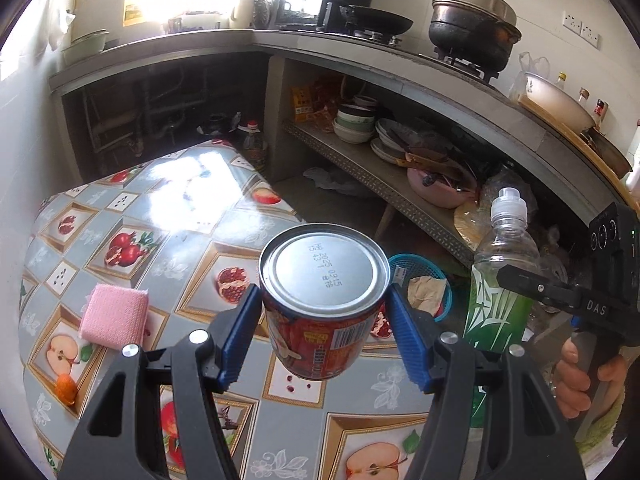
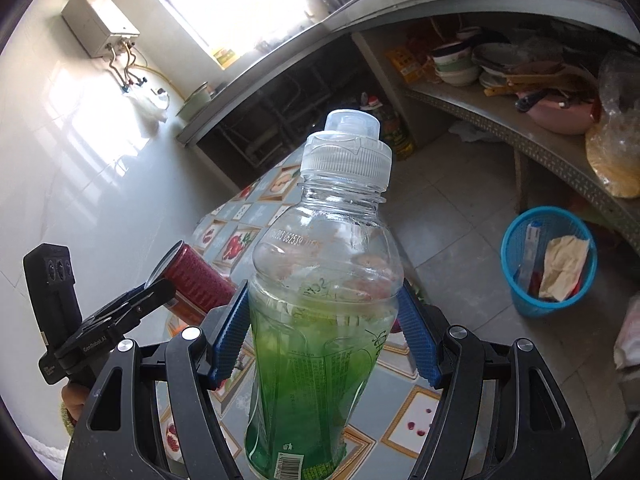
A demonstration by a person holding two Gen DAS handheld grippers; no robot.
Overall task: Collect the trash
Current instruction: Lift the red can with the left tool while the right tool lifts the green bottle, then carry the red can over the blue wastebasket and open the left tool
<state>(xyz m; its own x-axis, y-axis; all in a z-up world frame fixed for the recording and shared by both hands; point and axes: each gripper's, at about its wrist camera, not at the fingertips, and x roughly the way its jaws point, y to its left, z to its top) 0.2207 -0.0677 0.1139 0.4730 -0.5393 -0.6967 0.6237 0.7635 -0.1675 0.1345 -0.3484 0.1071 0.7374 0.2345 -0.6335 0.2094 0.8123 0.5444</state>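
Note:
My left gripper (image 1: 324, 304) is shut on a red drink can (image 1: 322, 312) and holds it above the fruit-pattern table (image 1: 192, 216). My right gripper (image 2: 324, 320) is shut on a clear plastic bottle (image 2: 320, 320) with a green label and white cap. The bottle also shows at the right of the left wrist view (image 1: 500, 280). The can shows at the left of the right wrist view (image 2: 196, 276). A blue trash basket (image 2: 548, 260) with paper and wrappers stands on the floor to the right, also seen past the can (image 1: 424, 284).
A pink sponge (image 1: 114, 316) and an orange peel (image 1: 66, 390) lie on the table's left side. A kitchen counter with a lower shelf of bowls and plates (image 1: 360, 128) runs behind. An oil bottle (image 1: 254, 144) stands on the floor past the table's far end.

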